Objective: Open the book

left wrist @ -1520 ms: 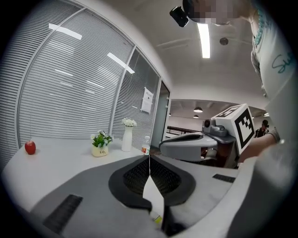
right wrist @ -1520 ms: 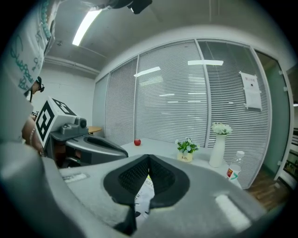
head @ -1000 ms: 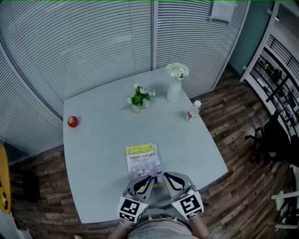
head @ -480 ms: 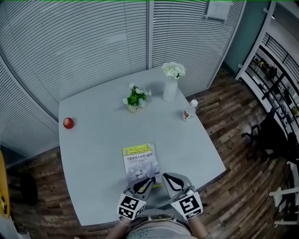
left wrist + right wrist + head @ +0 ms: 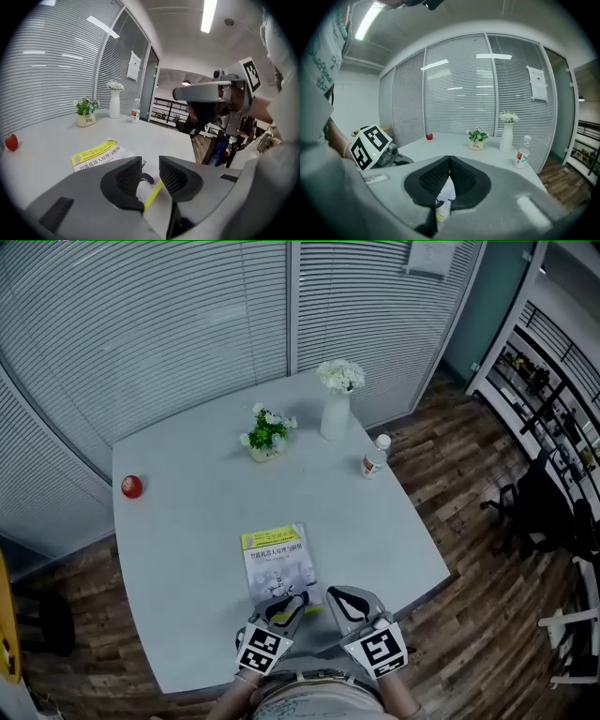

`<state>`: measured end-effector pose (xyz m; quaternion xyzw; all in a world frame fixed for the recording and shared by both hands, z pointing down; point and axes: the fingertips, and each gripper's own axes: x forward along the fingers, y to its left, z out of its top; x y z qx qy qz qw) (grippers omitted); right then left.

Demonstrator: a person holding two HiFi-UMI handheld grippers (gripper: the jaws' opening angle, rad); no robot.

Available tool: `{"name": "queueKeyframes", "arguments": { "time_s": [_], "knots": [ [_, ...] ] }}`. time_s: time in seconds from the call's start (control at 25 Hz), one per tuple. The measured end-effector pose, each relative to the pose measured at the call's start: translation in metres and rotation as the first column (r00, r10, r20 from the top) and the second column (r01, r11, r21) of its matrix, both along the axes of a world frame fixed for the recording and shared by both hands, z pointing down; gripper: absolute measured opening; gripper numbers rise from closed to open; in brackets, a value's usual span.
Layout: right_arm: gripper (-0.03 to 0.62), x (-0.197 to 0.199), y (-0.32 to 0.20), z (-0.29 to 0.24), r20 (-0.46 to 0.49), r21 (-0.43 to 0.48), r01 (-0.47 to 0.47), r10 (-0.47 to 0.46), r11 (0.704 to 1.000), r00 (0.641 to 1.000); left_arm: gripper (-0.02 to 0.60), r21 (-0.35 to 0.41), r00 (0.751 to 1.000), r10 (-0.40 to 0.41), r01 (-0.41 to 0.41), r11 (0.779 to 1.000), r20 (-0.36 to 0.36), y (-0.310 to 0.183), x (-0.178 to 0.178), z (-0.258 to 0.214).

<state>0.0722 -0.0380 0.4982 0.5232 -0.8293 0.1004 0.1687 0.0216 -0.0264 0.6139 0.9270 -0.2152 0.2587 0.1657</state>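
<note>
A closed book point(image 5: 277, 563) with a yellow and white cover lies flat on the pale table point(image 5: 187, 531), near its front edge. My left gripper point(image 5: 292, 601) hangs low over the book's near edge. Its jaws have just been opening and stand apart. In the left gripper view point(image 5: 150, 165) the book point(image 5: 96, 154) stretches ahead, and a yellow strip of its cover shows below the gap, untouched by the pads. My right gripper point(image 5: 339, 598) is shut beside the book's near right corner with nothing held. In the right gripper view point(image 5: 450, 161) a bit of the book point(image 5: 445, 194) shows under the jaws.
A red apple point(image 5: 131, 487) sits at the table's left edge. A small potted plant point(image 5: 265, 435), a white vase of flowers point(image 5: 337, 399) and a bottle point(image 5: 374, 457) stand at the far side. An office chair point(image 5: 539, 512) is on the wooden floor to the right.
My left gripper has sunk toward the book's near edge and its jaws have spread apart. The right gripper has stayed where it was.
</note>
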Motion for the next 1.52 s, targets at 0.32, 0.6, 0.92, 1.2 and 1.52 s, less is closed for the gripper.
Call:
{"name": "queueKeyframes", "arguments": {
  "time_s": [0.32,0.6,0.92,1.2,1.52],
  "knots": [
    [0.003,0.008,0.008,0.005,0.006,-0.014,-0.029,0.029,0.999,1.0,0.16,0.089,0.97,0.142,-0.162,0.983,0.195,0.014,0.003,0.035],
    [0.003,0.014,0.018,0.004,0.015,-0.033,-0.053,0.054,0.998,0.998,0.166,0.054,0.946,0.207,-0.227,0.972,0.25,0.022,0.003,0.058],
    [0.003,0.026,0.034,0.01,0.007,-0.046,-0.095,0.095,0.994,0.995,0.173,0.092,0.863,0.319,-0.382,0.92,0.392,0.029,0.014,0.082],
    [0.003,0.039,0.049,0.011,0.0,-0.057,-0.133,0.133,0.99,0.991,0.183,0.11,0.809,0.376,-0.469,0.876,0.452,0.035,0.033,0.097],
    [0.003,0.041,0.058,0.015,-0.011,-0.063,-0.118,0.118,0.991,0.993,0.188,0.138,0.755,0.411,-0.545,0.827,0.511,0.037,0.05,0.108]
  ]
}}
